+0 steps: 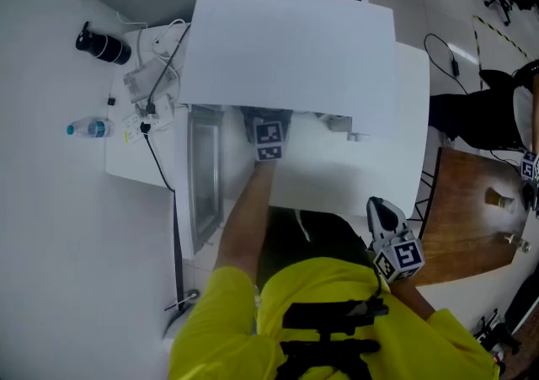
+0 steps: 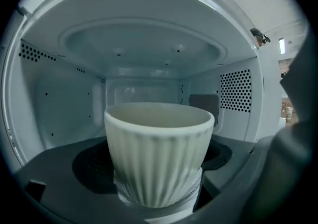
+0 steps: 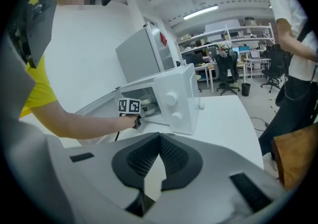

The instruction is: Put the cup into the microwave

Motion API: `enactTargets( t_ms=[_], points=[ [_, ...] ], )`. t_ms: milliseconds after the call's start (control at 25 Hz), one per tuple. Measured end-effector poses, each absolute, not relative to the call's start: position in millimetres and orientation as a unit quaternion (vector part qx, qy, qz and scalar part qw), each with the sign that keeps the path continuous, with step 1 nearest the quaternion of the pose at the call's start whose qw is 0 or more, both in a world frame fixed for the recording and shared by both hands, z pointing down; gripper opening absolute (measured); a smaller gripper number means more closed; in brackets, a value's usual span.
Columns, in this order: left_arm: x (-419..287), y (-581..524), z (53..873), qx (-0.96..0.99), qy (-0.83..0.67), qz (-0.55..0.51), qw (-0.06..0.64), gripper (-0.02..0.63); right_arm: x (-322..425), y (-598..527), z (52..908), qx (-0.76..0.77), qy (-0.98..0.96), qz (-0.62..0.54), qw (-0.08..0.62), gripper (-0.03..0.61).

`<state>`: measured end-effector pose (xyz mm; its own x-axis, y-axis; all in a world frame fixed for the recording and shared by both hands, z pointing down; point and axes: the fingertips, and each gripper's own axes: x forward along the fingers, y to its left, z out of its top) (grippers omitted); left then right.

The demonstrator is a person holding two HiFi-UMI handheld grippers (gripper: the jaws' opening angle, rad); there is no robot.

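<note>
A pale ribbed cup [image 2: 158,154] sits between the jaws of my left gripper [image 2: 159,190], which is shut on it inside the white microwave [image 1: 290,54]. The cavity walls and ceiling surround the cup; I cannot tell whether it touches the floor. In the head view the left gripper [image 1: 268,139] reaches into the opening, with its fingertips and the cup hidden under the microwave's top. The door [image 1: 205,180] hangs open to the left. My right gripper [image 1: 385,220] is held back near the table's front edge, and in its own view the right gripper [image 3: 159,141] is shut on nothing.
A black cylinder [image 1: 103,45], a small water bottle [image 1: 88,127] and a tangle of cables and plugs [image 1: 152,83] lie left of the microwave. A brown wooden table [image 1: 472,210] stands to the right, and a person [image 3: 298,44] stands beyond it.
</note>
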<state>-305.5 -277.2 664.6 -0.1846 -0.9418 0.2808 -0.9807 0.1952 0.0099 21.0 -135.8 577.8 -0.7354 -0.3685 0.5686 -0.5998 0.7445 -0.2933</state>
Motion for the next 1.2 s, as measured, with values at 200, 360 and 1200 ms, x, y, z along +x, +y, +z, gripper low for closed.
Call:
enactTargets(
  t_ms=[200,360,1200],
  points=[
    [-313.0,-280.9,666.2,0.618,-0.774,0.08,0.114,0.459,8.1,-134.7,577.7,0.265,-0.902,0.239,0.243,0.005],
    [-321.8,-280.8,665.4,0.604,-0.785,0.074,0.116,0.464,-0.5,-132.3,578.0,0.263,-0.902,0.24,0.244,0.006],
    [-220.5,-86.0,445.4,0.643,-0.744,0.006,0.184,0.032,-43.6,-173.2,412.1,0.283,-0.946,0.138,0.074,0.005]
  ],
)
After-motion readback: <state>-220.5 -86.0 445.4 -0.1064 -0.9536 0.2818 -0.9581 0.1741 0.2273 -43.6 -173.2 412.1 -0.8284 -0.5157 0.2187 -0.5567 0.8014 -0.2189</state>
